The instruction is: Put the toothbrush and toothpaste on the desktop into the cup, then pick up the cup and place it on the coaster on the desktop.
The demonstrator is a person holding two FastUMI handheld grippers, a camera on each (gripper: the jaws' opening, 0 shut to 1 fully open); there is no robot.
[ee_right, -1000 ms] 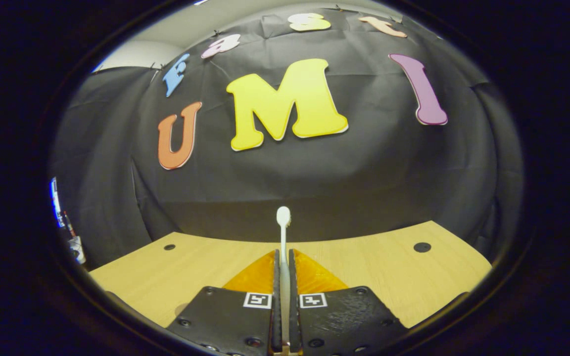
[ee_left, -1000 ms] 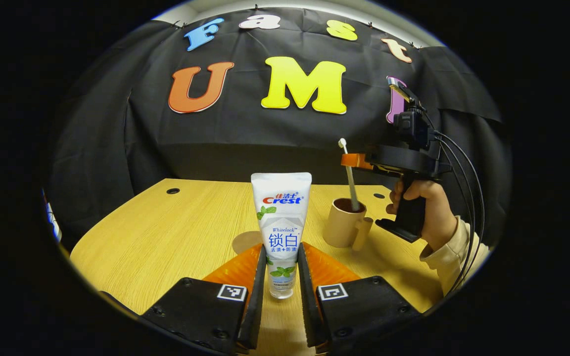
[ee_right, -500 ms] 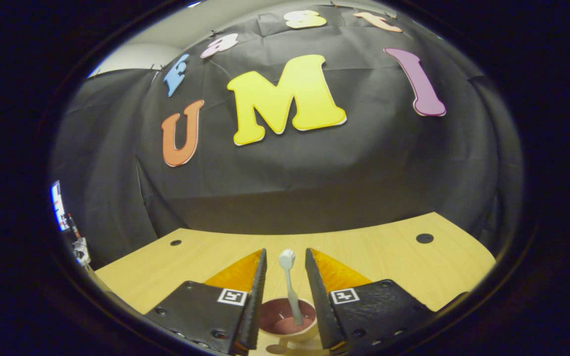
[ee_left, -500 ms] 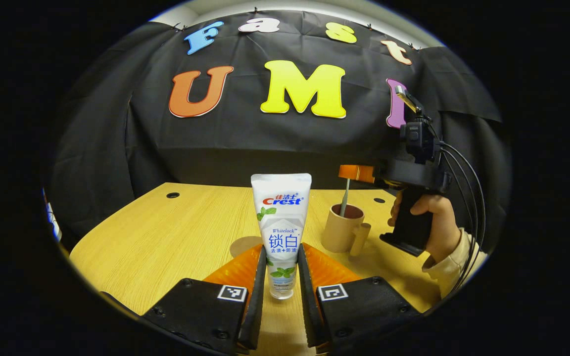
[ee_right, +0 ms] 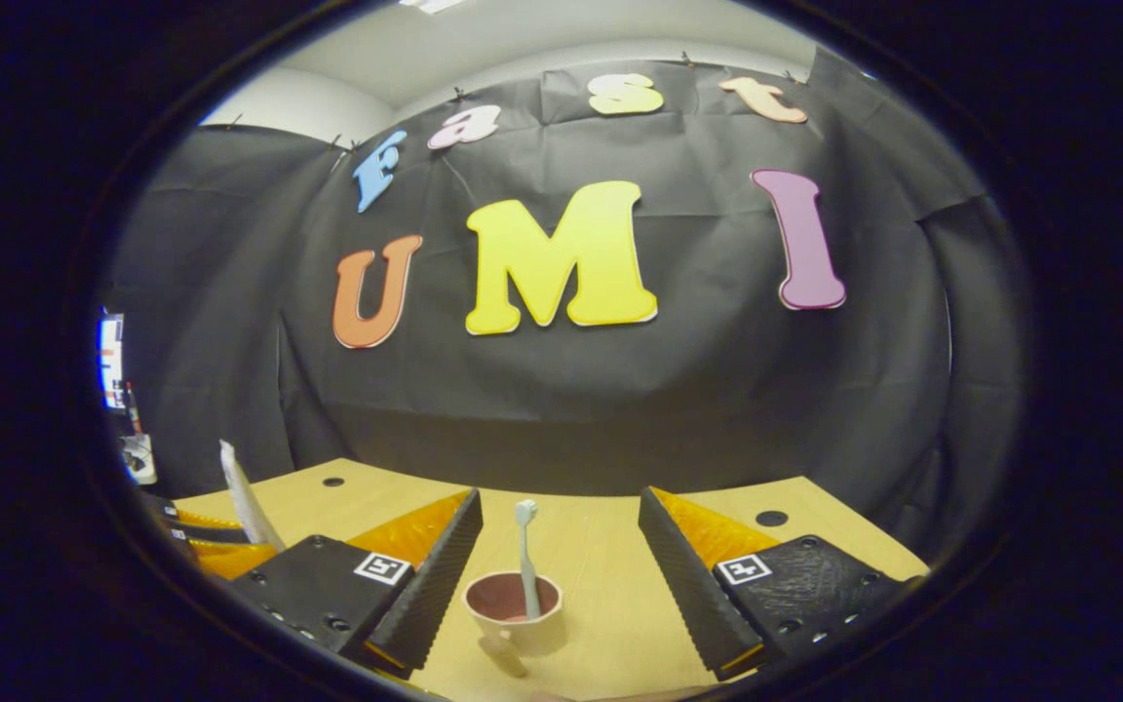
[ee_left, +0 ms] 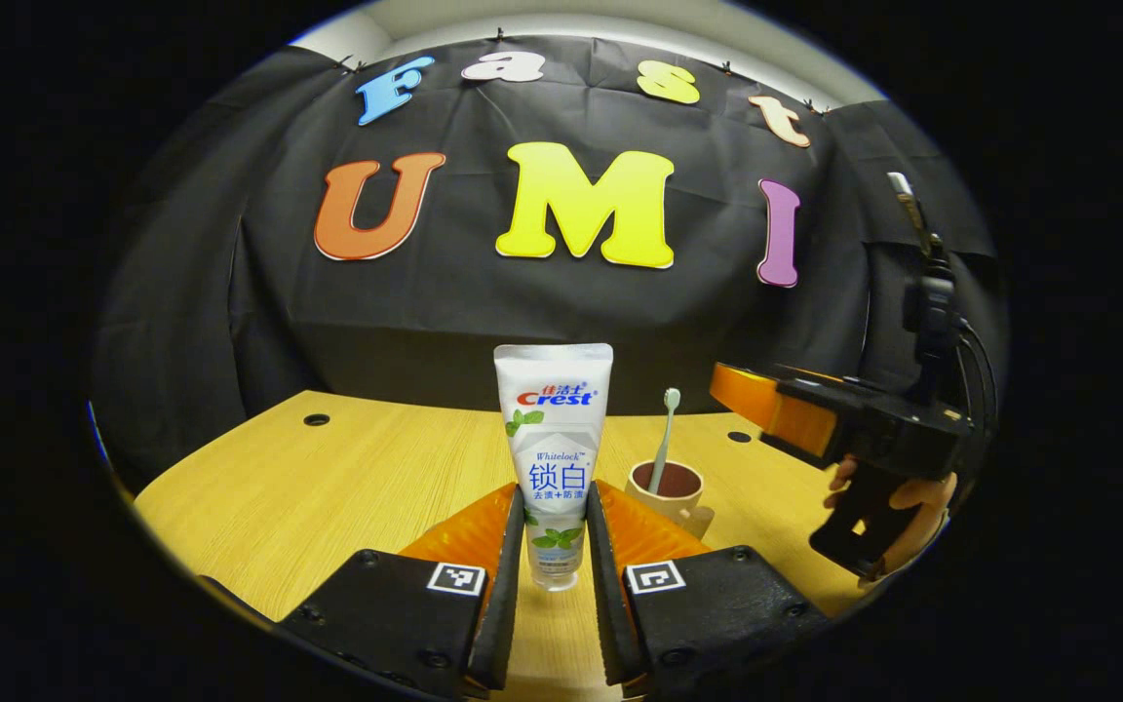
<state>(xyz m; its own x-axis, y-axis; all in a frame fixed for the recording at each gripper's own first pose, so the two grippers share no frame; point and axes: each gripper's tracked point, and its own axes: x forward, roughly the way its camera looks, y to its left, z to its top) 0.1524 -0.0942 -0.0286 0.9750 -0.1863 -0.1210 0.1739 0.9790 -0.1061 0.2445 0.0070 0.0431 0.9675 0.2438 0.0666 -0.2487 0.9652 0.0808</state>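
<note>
Toothbrush placed in the cup; toothpaste is next.

In the left gripper view, the toothpaste (ee_left: 554, 458), marked "Crest" and "Whitelock", is held upright in the clenched left gripper (ee_left: 556, 546), with the cup (ee_left: 667, 493) and toothbrush (ee_left: 663, 439) just beyond on the desktop (ee_left: 328, 487). In the right gripper view, the right gripper (ee_right: 556, 575) is spread wide behind the cup (ee_right: 515, 612); a sliver at the left edge is probably the tube. The tube must next be carried over the cup and lowered in.

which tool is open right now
The right tool, fingers spread wide beyond the cup with the toothbrush; the left tool clamps the toothpaste.
</note>
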